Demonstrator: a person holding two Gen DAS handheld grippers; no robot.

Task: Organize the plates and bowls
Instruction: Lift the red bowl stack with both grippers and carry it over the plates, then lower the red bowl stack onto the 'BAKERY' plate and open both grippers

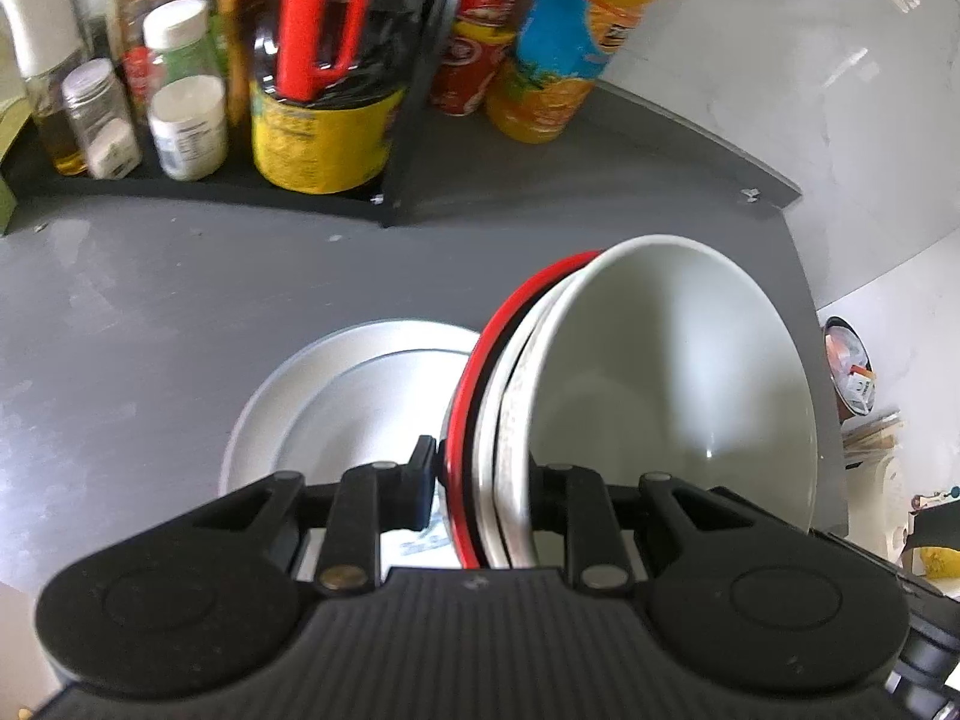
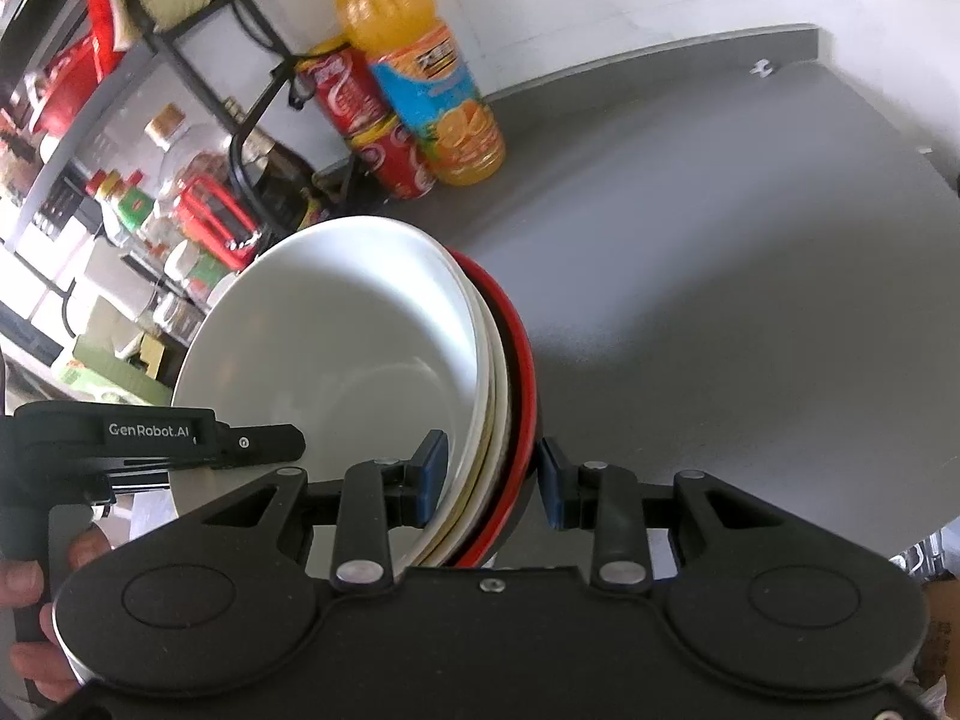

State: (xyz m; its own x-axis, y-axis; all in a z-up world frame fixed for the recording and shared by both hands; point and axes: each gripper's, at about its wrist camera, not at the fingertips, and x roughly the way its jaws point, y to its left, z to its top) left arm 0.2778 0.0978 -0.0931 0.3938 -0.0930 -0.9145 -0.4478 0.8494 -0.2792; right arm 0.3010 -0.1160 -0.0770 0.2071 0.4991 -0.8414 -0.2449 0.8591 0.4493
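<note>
Two tools hold one stack of bowls (image 1: 660,396) up in the air: the left tool (image 1: 480,492) and right tool (image 2: 489,480) both pinch its rims. Lower it slowly and level onto the white plate (image 1: 336,396). Below lies the grey worktop (image 2: 720,300), with an orange bottle (image 2: 420,72) near the wall.

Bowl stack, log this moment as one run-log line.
left gripper: shut on bowl stack | right gripper: jaws straddle stack rim, contact unclear | stack: tilted, above plate
</note>
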